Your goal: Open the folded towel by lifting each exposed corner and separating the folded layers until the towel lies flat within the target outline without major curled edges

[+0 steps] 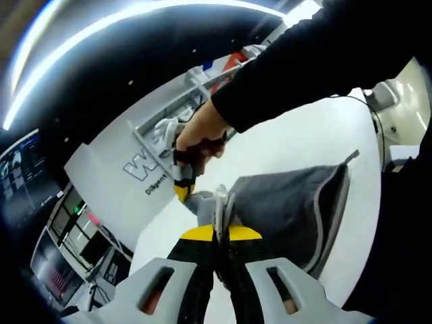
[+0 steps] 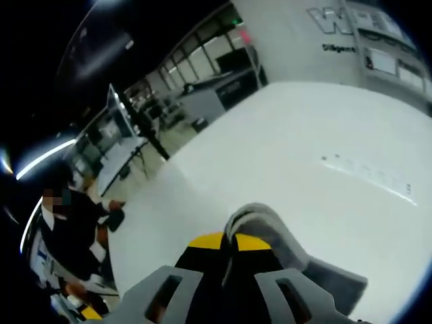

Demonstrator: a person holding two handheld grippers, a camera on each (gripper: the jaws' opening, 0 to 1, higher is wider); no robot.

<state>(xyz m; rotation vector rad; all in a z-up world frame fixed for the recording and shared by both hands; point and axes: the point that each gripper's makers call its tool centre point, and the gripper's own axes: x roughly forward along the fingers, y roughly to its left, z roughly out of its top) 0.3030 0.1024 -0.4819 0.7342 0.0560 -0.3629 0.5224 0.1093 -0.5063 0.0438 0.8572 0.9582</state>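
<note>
Left gripper [image 1: 221, 202] and right gripper [image 2: 233, 236], each closed on an edge of the grey towel [image 1: 290, 202], raised above the white counter [image 2: 304, 142].

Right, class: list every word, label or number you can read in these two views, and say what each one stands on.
"W": big outlined letter, the rest cut off, on the white wall panel.
"Diligent": small line under that letter, partly legible, on the same panel, also at.
Posters on the panel: too blurred to read.
Towel, table, left gripper, right gripper: no text.
</note>
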